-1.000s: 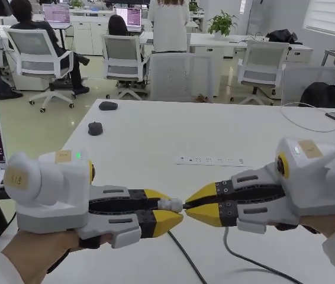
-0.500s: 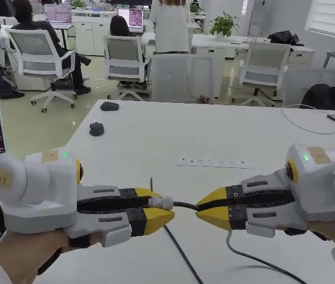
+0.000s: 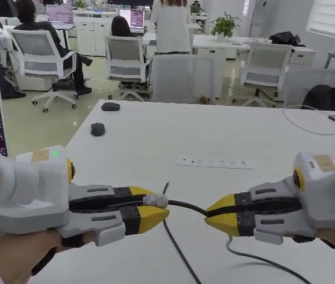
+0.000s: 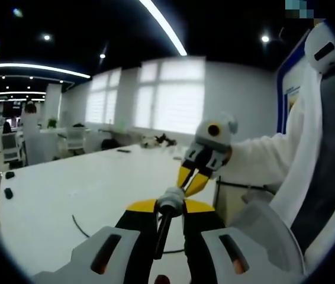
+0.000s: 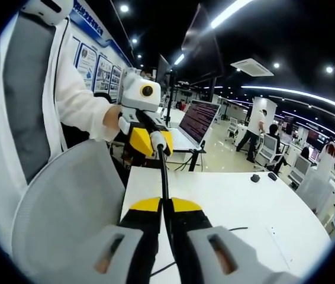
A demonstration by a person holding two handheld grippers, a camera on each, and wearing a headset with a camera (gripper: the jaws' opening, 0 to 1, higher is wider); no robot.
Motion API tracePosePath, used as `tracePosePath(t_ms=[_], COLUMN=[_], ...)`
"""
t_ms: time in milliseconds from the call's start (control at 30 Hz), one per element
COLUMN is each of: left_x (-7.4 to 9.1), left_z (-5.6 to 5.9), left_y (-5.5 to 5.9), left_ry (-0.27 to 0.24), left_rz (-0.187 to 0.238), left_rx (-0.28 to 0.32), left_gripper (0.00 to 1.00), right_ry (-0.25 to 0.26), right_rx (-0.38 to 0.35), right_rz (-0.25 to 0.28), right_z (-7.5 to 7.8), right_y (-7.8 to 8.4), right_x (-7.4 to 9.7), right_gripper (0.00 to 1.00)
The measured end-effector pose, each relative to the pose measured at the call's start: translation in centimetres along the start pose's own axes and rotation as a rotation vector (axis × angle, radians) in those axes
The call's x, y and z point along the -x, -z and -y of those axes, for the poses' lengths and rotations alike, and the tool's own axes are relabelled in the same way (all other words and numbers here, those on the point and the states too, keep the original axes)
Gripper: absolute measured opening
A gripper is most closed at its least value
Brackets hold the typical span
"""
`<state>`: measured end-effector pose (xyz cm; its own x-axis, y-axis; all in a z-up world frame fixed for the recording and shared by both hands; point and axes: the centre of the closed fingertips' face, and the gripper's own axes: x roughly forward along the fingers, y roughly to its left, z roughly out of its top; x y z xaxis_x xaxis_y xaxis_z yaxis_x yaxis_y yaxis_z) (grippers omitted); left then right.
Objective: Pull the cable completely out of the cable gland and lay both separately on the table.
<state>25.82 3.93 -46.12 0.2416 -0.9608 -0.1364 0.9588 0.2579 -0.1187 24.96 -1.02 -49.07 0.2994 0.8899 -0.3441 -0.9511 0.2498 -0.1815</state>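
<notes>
On a broad white counter in an open office, a person is holding the left tongs and the right tongs tip towards tip, near one another but apart, both hovering just above the surface so the pull can run in one straight line. Farther back, a flat white power strip is lying well clear of the work. A black cable is bridging the gap between the two sets of yellow tips, nearly level and looking taut. The right tongs are pressing together on it, pinching it a little way past where it leaves the fitting, which is giving them a firm hold for drawing it out. More black cable, likely the same one, is trailing across the counter beneath. Smallest of all, the pale cable gland is sitting pinched in the very tips of the left tongs, which are bracing it against the pull. The cable is not yet free, and neither piece is lying on the counter.
</notes>
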Motion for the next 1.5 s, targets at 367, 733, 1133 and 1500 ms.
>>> tracePosePath(t_ms=[367, 733, 1133, 1500], left_x=[-0.6, -0.9, -0.7, -0.6], left_z=[0.8, 1.2, 1.1, 0.6], left_y=[0.0, 0.4, 0.6, 0.7], left_ry=[0.029, 0.034, 0.026, 0.01], left_rz=[0.001, -0.004, -0.002, 0.004], left_rx=[-0.002, -0.007, -0.011, -0.004], left_gripper=[0.16, 0.16, 0.16, 0.16], right_ry=[0.007, -0.031, -0.061, -0.061], right_rx=[-0.016, 0.023, 0.042, 0.038], right_rz=[0.001, 0.04, 0.05, 0.032], right_z=[0.1, -0.6, -1.0, -0.7], right_y=[0.5, -1.5, -1.7, -0.9], right_x=[-0.3, -2.1, -3.0, -3.0], right_gripper=[0.05, 0.14, 0.05, 0.03])
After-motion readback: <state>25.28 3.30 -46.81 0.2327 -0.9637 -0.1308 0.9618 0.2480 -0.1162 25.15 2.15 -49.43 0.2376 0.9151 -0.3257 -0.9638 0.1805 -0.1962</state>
